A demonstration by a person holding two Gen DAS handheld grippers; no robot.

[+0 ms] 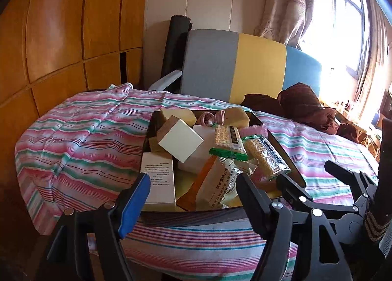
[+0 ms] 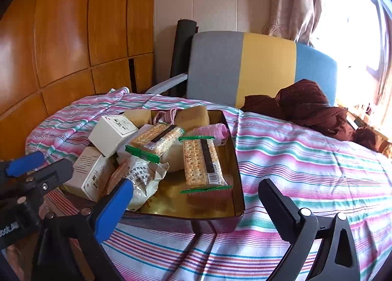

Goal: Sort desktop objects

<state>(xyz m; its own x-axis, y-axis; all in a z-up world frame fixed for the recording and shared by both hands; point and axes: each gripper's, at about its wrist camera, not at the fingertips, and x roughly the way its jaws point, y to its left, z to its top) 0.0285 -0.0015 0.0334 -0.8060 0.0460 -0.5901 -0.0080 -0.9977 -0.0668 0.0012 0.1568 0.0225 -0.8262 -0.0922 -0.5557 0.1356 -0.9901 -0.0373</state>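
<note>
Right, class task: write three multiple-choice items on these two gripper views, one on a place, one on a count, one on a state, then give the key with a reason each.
1. Where does the tray of snacks and boxes sit?
A. on the striped cloth
B. on the chair seat
C. on the windowsill

2. How many clear, green-ended cracker packs lie in the tray?
A. one
B. two
C. four

3. How do the two grippers stand?
A. both open and empty
B. both shut on boxes
C. the left one shut on a pack

Key: 1 A, the striped cloth shows all round the tray. 2 B, one cracker pack lies flat, the other cracker pack leans on the pile. 3 A, the left gripper and the right gripper have spread fingers with nothing between them.
</note>
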